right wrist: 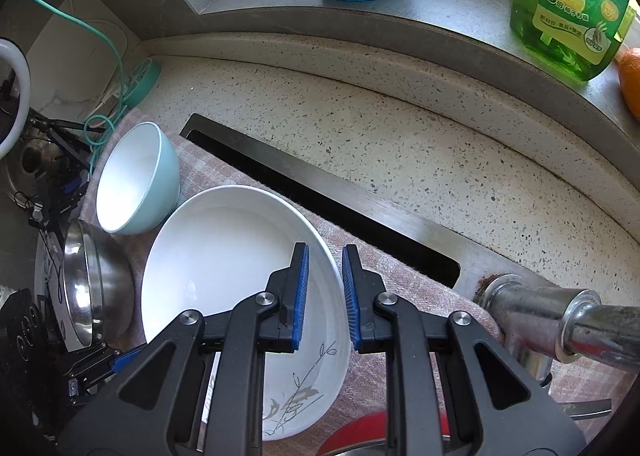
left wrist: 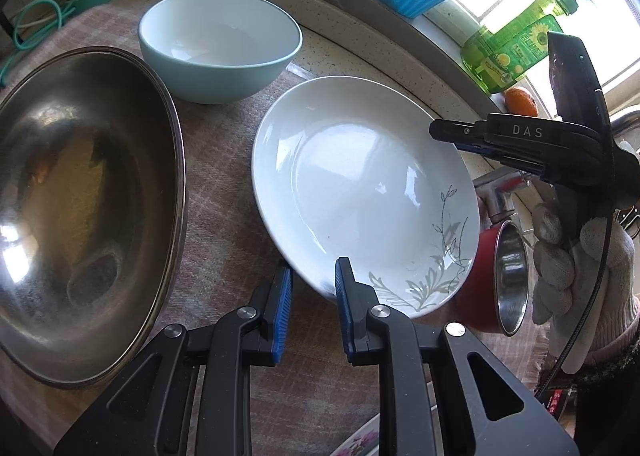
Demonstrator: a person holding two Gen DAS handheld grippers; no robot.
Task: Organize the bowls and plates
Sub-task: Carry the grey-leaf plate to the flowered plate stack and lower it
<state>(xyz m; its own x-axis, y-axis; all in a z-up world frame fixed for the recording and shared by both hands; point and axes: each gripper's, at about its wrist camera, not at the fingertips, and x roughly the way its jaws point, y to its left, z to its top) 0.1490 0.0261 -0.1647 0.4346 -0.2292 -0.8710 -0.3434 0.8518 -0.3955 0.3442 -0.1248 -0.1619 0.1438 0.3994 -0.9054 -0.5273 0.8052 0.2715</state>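
Your left gripper (left wrist: 314, 284) has its fingers apart astride the near rim of the white plate (left wrist: 360, 183), which lies on the checked cloth (left wrist: 224, 191) on the counter (right wrist: 360, 135) between the steel bowl (left wrist: 80, 211) and the red cup (left wrist: 496, 280). Your right gripper (right wrist: 325, 288) also straddles the plate's rim, fingers apart. The pale blue bowl (left wrist: 220, 43) sits just behind the plate.

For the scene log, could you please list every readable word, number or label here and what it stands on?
"DAS": on the right claw body, seen in the left wrist view.
"3": on the green detergent bottle label.
"冷水去油": label's top line, likely reading.
The label's other Chinese print is too small to read.
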